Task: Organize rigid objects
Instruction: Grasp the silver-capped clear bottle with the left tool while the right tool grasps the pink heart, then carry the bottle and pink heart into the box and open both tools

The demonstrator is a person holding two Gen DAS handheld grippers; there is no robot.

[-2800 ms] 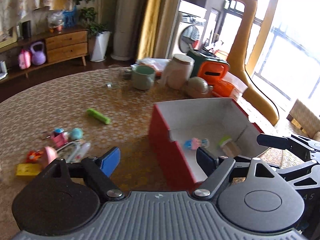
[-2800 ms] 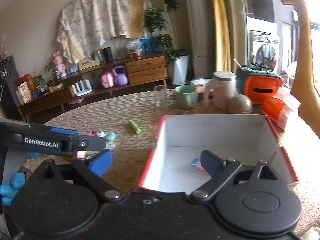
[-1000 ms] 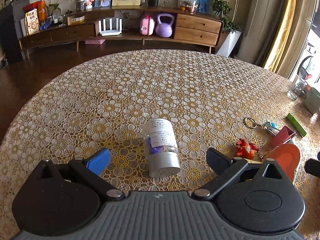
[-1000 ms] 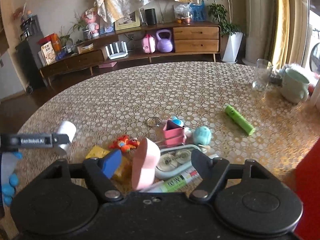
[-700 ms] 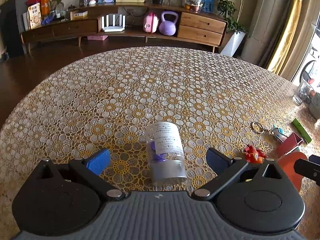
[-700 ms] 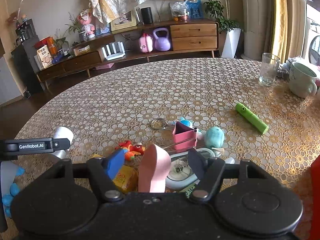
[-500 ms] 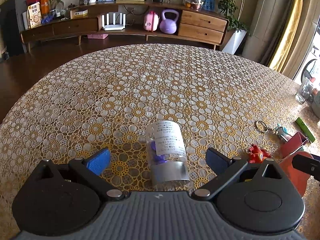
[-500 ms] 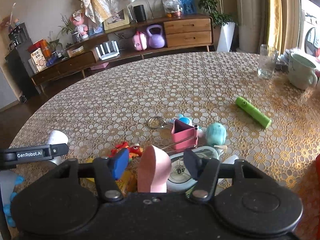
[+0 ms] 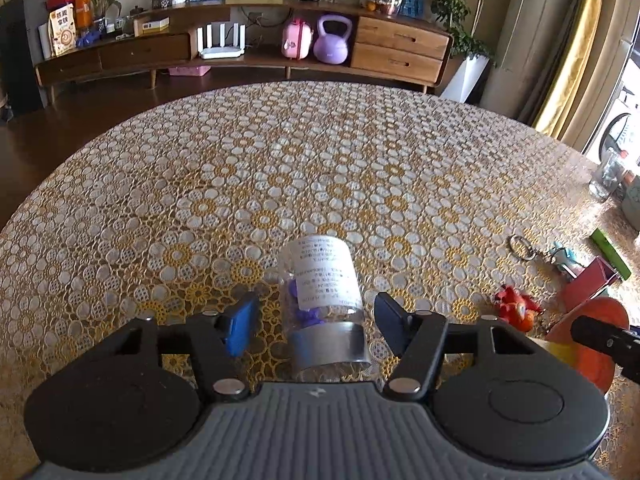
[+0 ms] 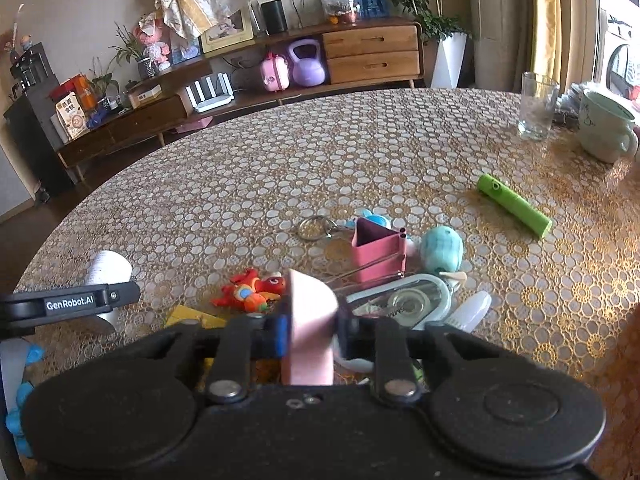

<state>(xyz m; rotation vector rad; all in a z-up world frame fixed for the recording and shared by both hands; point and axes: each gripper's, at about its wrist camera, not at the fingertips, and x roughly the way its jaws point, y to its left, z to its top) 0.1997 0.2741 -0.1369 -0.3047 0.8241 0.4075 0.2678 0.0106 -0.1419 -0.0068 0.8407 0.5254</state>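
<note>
A clear little bottle (image 9: 324, 280) with a white label and a silver cap lies on the lace tablecloth. It sits between the fingers of my left gripper (image 9: 316, 322), whose jaws are closing; a narrow gap still shows on each side of it. In the right wrist view the same bottle (image 10: 108, 270) shows at the left, behind the left gripper's finger. My right gripper (image 10: 311, 332) is shut on a pink rounded piece (image 10: 310, 312), which stands upright between the pads at the near edge of a toy pile.
The pile holds a red toy figure (image 10: 252, 290), a pink triangular box (image 10: 378, 254), a teal round toy (image 10: 442, 250), a tape dispenser (image 10: 404, 300), a key ring (image 10: 314, 226) and a yellow piece (image 10: 192, 318). Farther right are a green tube (image 10: 514, 204), a glass (image 10: 536, 106) and a mug (image 10: 606, 128).
The left jaws have drawn in from wide open to close beside the bottle. The right jaws have shut onto the pink piece. Both grippers sank a little.
</note>
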